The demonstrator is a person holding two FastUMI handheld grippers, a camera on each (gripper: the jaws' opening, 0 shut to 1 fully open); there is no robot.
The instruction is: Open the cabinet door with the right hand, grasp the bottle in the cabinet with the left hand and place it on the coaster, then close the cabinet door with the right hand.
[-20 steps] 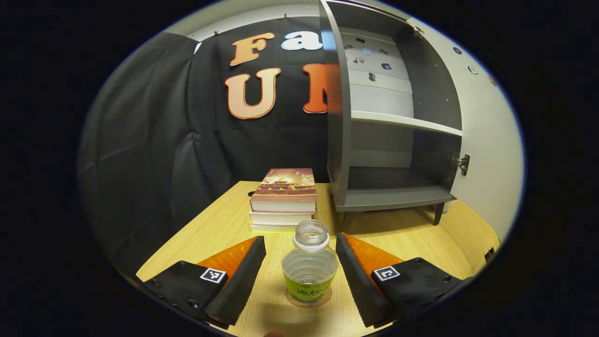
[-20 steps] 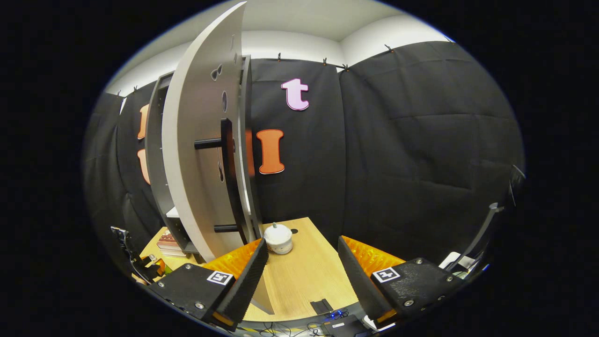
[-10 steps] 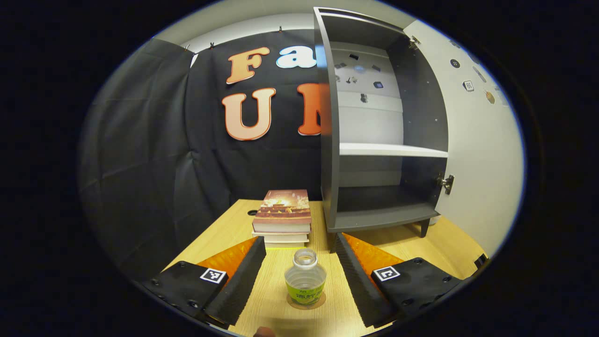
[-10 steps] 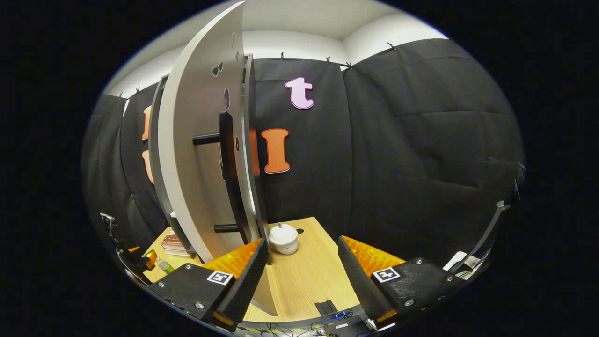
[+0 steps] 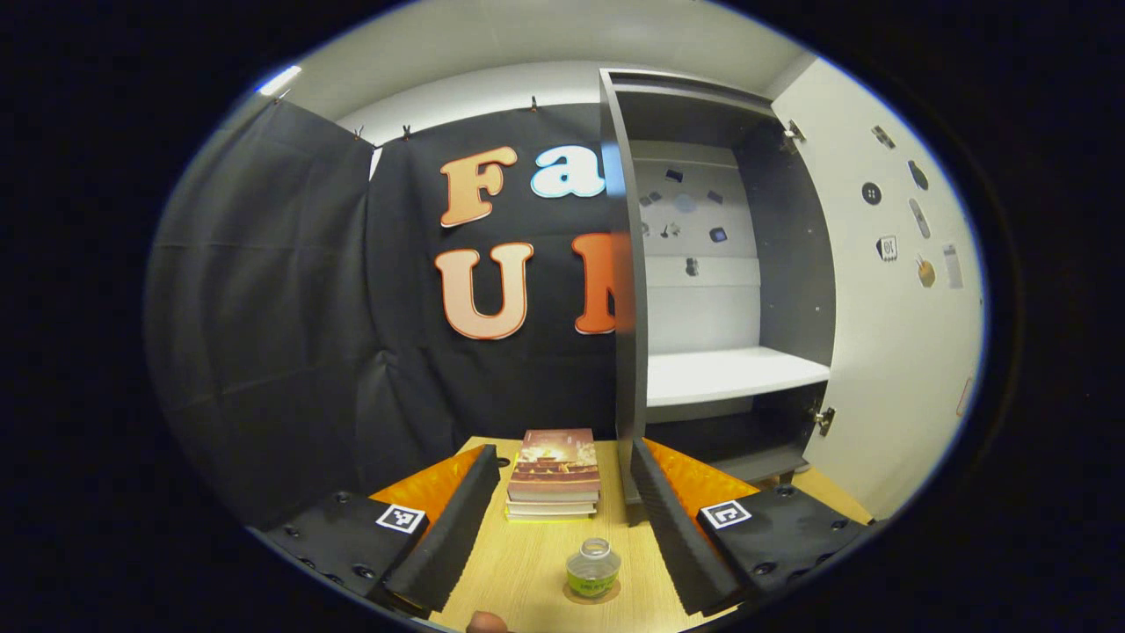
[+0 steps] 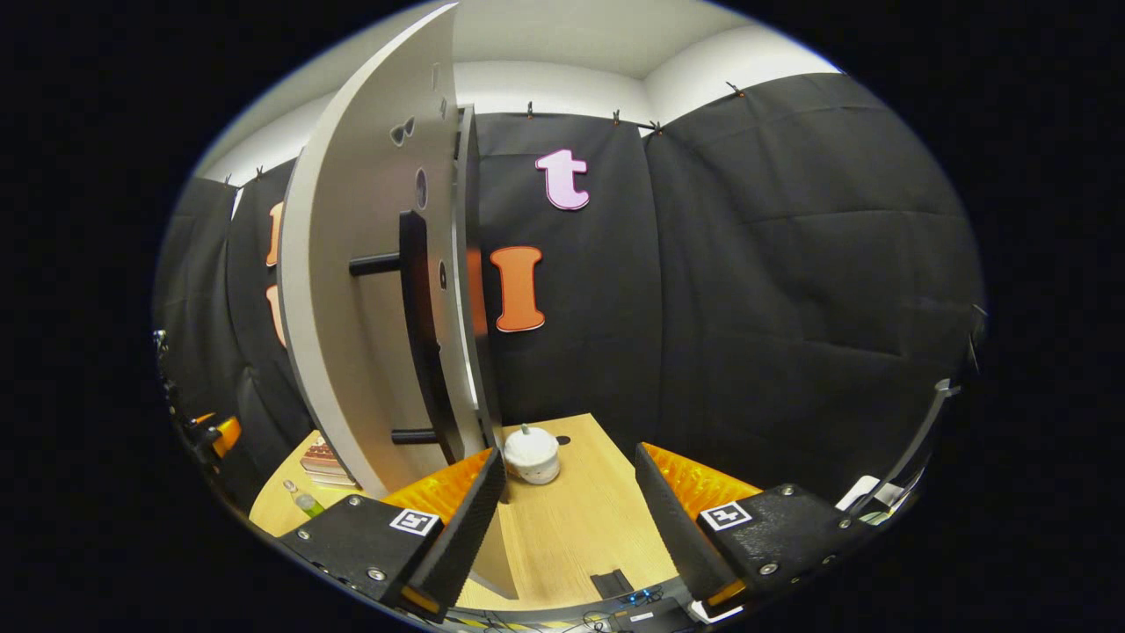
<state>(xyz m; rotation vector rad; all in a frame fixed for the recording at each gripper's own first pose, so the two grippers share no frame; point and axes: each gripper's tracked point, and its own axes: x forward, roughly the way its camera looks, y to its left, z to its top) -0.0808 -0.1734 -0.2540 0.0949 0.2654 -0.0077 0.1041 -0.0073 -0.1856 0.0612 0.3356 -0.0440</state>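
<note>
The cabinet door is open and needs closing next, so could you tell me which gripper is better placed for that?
Right. The right gripper hangs open beside the cabinet door, near its handle; the left gripper faces the bottle on the coaster.

Bottle on coaster, before the books
Bottle stands on coaster; books behind it, open cabinet right of books

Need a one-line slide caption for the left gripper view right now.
Left gripper open above the bottle standing on its coaster, books behind, cabinet open.
</note>
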